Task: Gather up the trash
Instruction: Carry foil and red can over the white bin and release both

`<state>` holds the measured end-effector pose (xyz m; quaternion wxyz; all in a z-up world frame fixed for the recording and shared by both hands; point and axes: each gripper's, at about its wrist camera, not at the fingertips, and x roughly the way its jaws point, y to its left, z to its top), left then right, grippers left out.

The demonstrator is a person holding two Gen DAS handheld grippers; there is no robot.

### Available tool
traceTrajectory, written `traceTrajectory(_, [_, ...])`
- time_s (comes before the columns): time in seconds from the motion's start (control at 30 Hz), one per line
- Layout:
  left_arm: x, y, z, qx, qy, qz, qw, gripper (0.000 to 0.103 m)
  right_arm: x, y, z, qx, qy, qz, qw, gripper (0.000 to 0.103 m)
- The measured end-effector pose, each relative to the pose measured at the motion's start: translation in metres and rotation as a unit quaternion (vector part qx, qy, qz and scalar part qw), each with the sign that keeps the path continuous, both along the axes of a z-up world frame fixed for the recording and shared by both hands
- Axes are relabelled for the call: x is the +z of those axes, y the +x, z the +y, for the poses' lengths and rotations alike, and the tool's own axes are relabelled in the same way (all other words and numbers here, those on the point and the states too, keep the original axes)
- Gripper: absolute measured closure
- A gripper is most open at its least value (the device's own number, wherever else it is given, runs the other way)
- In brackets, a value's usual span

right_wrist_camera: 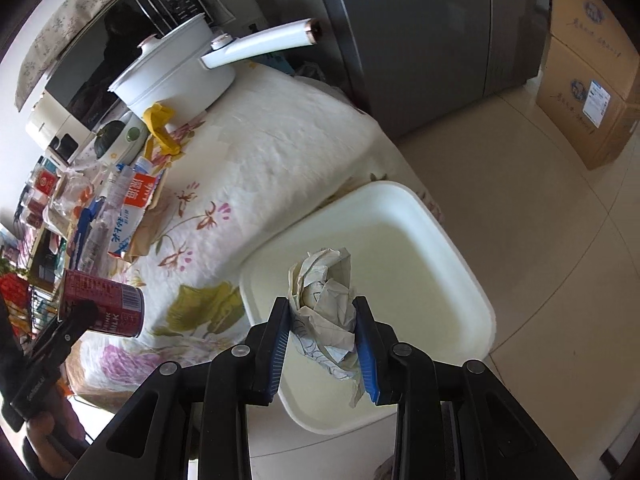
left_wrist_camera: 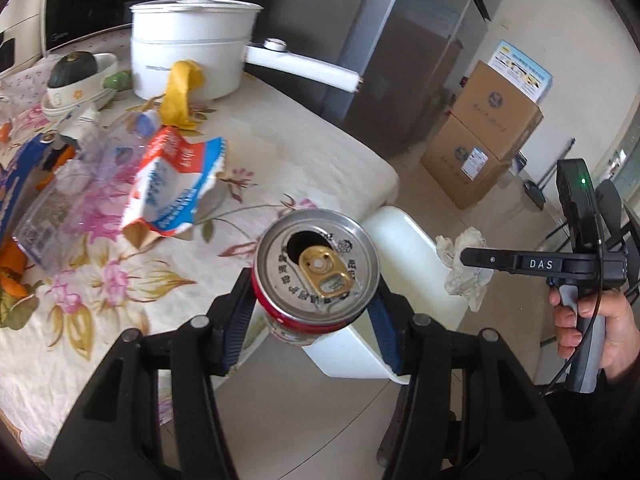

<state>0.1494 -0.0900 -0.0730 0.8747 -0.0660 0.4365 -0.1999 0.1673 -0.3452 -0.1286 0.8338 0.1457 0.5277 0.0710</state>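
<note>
My left gripper point(left_wrist_camera: 314, 308) is shut on a red drink can point(left_wrist_camera: 316, 268), held upright with its opened silver top showing, above the table's edge near the white bin point(left_wrist_camera: 404, 236). The same can point(right_wrist_camera: 106, 304) shows in the right wrist view at lower left. My right gripper point(right_wrist_camera: 322, 334) is shut on a crumpled paper ball point(right_wrist_camera: 326, 304), held over the open white bin point(right_wrist_camera: 460, 264), which stands on the floor beside the table. In the left wrist view the right gripper point(left_wrist_camera: 464, 258) and its paper ball point(left_wrist_camera: 460, 268) hang at the right, with a hand point(left_wrist_camera: 592, 328) on the handle.
On the floral tablecloth point(left_wrist_camera: 312, 160) lie a torn red, white and blue carton point(left_wrist_camera: 172, 188), a clear plastic bottle point(left_wrist_camera: 80, 184), a yellow wrapper point(left_wrist_camera: 182, 96) and orange peel point(left_wrist_camera: 12, 268). A white pot point(left_wrist_camera: 192, 40), a bowl and a microwave stand behind. Cardboard boxes point(left_wrist_camera: 488, 132) sit on the floor.
</note>
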Motion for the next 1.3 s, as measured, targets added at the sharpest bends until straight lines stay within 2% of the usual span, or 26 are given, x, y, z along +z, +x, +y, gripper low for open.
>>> traceTrajectory(0.17, [-0.024, 0.006, -0.047, -0.043, 0.003, 0.015, 0.999, 0.047, -0.027, -0.006, -0.021, -0.014, -0.016, 0.026, 0.999, 0.071])
traceTrajectory(0.37, [-0.048, 0.014, -0.078, -0.058, -0.004, 0.036, 0.9977, 0.047, -0.051, -0.003, -0.037, -0.024, -0.04, 0.054, 0.997, 0.071])
traceTrajectory(0.47, [-0.061, 0.018, -0.082, -0.058, -0.008, 0.047, 0.9972, 0.046, -0.058, -0.001, -0.044, -0.029, -0.039, 0.062, 0.997, 0.07])
traceTrajectory(0.7, [-0.067, 0.023, -0.09, -0.073, -0.014, 0.035, 0.9967, 0.047, -0.06, -0.001, -0.047, -0.026, -0.042, 0.066, 0.997, 0.07])
traceTrajectory(0.83, [-0.073, 0.023, -0.094, -0.077, -0.015, 0.041, 0.9961, 0.047, -0.061, 0.001, -0.045, -0.027, -0.042, 0.067, 0.997, 0.07])
traceTrajectory(1.13, [-0.081, 0.026, -0.089, -0.075, 0.01, 0.063, 0.9951, 0.047, -0.069, 0.007, -0.039, -0.03, -0.055, 0.077, 0.995, 0.07])
traceTrajectory(1.23, [-0.075, 0.023, -0.079, -0.069, 0.011, 0.071, 0.995, 0.039, -0.069, 0.009, -0.036, -0.03, -0.056, 0.075, 0.995, 0.07])
traceTrajectory(1.3, [-0.071, 0.02, -0.073, -0.063, 0.02, 0.071, 0.9953, 0.028, -0.069, 0.01, -0.034, -0.029, -0.056, 0.075, 0.995, 0.07])
